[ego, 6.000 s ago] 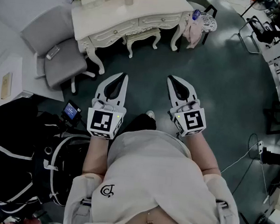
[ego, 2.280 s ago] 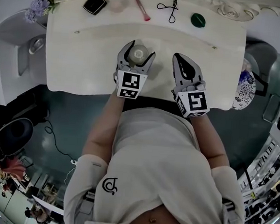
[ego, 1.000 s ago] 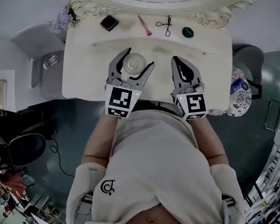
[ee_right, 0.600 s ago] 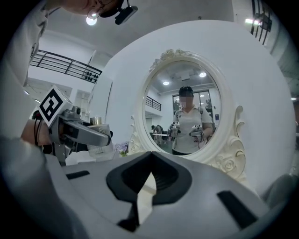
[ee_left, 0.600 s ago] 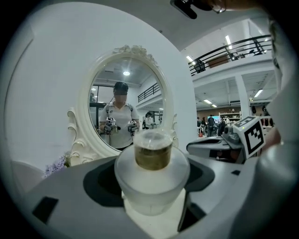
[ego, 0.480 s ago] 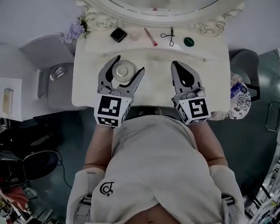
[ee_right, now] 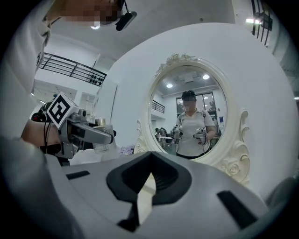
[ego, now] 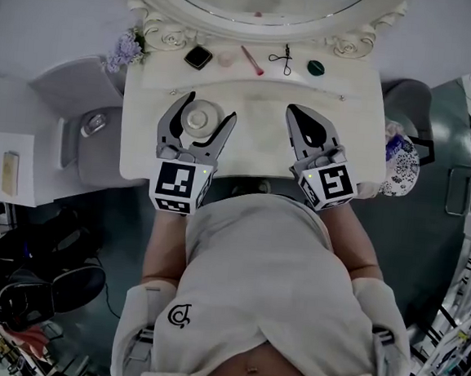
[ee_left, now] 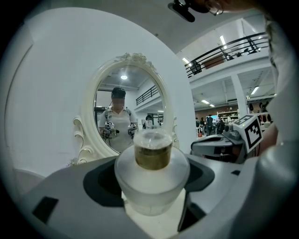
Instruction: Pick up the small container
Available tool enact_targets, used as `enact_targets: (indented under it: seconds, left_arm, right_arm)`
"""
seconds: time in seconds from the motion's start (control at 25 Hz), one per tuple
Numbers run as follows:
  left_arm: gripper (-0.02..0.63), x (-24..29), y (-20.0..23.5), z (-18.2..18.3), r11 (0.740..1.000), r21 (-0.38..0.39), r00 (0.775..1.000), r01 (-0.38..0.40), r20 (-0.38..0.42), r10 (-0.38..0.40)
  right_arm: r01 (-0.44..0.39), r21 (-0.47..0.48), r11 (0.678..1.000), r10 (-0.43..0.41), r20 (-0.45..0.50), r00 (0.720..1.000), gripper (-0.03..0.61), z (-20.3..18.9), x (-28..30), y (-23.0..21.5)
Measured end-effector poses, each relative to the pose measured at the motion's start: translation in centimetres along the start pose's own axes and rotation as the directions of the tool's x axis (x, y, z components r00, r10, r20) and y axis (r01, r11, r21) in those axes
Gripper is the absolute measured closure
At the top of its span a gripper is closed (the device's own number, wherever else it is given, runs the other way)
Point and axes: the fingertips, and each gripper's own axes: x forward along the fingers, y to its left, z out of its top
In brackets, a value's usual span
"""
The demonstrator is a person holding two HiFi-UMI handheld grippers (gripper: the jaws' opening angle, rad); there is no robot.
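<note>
The small container, a frosted white jar with a gold collar and a clear cap, sits between the jaws of my left gripper over the left half of the white dressing table. In the left gripper view the jar fills the gap and both jaws press on its sides. My right gripper hovers over the right half of the tabletop, shut with nothing in it. Its closed jaws point at the oval mirror. The right gripper view also catches the left gripper holding the jar at the left.
Along the table's back edge lie a black compact, a pink brush, a small black wire tool and a green round lid. Purple flowers stand at the back left. A grey chair is left of the table.
My left gripper has carried the jar leftwards over the tabletop and slightly towards the person. The right gripper has stayed about where it was.
</note>
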Motion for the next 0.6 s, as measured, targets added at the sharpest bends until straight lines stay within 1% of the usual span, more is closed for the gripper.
enact_targets:
  seconds: [0.08,0.24,0.6]
  left_arm:
    - [0.264,0.09,0.04,-0.06,1.000,0.000,1.000,0.005,0.002,-0.005]
    - [0.264,0.31,-0.27,0.04,1.000,-0.003,1.000,0.013,0.010,-0.013]
    - [0.264,0.94,-0.37,0.26,1.000,-0.007,0.999,0.024,0.023,-0.024]
  right_arm:
    - [0.003,0.007,1.000,-0.003,-0.002,1.000,0.574,-0.22,0.12,0.01]
    - [0.000,-0.015,1.000,0.000,0.002,1.000,0.574,-0.01,0.14,0.04]
    - [-0.017,-0.004,1.000,0.017,0.017,1.000,0.574,0.28,0.74,-0.10]
